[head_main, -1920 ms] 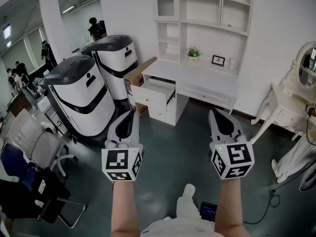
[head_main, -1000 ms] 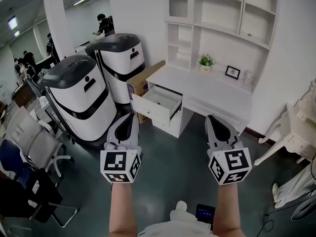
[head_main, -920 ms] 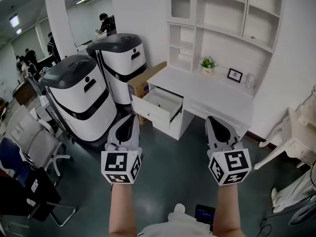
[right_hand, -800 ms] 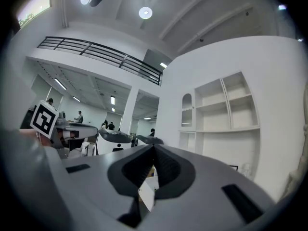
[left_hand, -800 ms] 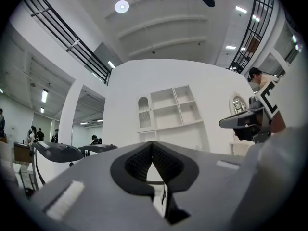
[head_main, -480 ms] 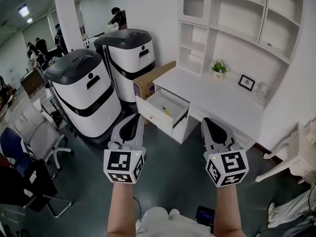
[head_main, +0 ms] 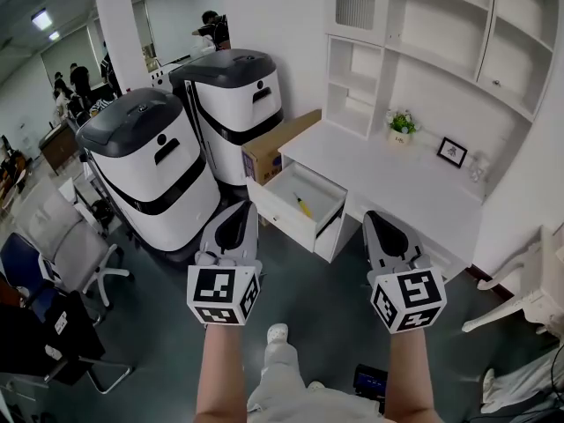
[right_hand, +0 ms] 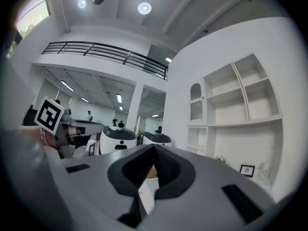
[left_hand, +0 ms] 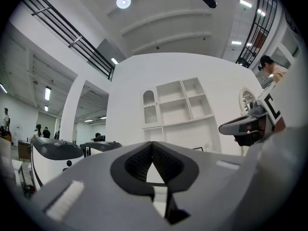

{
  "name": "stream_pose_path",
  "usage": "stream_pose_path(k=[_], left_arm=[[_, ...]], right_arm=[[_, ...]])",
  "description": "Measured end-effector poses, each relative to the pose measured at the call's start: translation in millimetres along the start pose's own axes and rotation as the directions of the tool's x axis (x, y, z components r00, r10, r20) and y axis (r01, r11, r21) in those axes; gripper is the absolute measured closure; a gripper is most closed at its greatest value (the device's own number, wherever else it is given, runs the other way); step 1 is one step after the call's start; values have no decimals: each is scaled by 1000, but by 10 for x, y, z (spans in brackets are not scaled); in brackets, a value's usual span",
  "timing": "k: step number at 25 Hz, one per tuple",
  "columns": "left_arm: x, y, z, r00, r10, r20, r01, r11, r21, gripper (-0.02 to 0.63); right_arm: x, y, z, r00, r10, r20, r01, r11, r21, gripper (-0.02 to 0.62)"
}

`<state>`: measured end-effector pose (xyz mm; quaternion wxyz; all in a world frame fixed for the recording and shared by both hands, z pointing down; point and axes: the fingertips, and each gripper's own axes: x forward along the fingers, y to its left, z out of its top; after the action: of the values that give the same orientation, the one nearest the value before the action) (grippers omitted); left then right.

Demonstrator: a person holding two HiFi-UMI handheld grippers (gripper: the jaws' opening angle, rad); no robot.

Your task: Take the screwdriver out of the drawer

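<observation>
Both tongs, your left tongs [head_main: 239,210] and right tongs [head_main: 375,218], are pressed together and empty. Walk closer, then spread one. Ahead, between them but far off, the yellow screwdriver [head_main: 303,206] lies in the open drawer [head_main: 280,203].

Desk [head_main: 379,179] bears plant [head_main: 403,123], frame [head_main: 452,152]; drawer [head_main: 280,200] holds screwdriver [head_main: 303,206].

The head camera sits on the person's head and looks steeply down and forward over the left gripper [head_main: 242,208] and the right gripper [head_main: 374,217]. It takes in the desk [head_main: 397,179] and its open drawer [head_main: 280,211] ahead of their tips. Each gripper camera rides low behind its own jaws and faces level along them, so close that they fill the lower frame. All three views share the shelf unit [head_main: 414,33] ahead, and each gripper view catches the other gripper at its side.
</observation>
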<state>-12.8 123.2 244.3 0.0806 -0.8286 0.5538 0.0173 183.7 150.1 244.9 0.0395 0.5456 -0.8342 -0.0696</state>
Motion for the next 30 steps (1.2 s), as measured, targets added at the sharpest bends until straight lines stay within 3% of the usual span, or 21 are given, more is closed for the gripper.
stream_pose_path(k=[16, 26, 27, 30], left_arm=[[1617, 1155, -319, 998, -57, 33, 58, 998, -33, 598], [2329, 1747, -613, 994, -106, 14, 106, 993, -51, 598], [2384, 1790, -631, 994, -109, 13, 110, 992, -55, 598], [2526, 1866, -678, 993, -121, 13, 121, 990, -65, 598]], right_arm=[[1853, -297, -24, 998, -63, -10, 63, 997, -44, 588], [2772, -270, -174, 996, -79, -31, 78, 997, -29, 586], [2840, -262, -183, 997, -73, -35, 72, 997, -25, 577], [3011, -239, -223, 998, -43, -53, 43, 999, -19, 439]])
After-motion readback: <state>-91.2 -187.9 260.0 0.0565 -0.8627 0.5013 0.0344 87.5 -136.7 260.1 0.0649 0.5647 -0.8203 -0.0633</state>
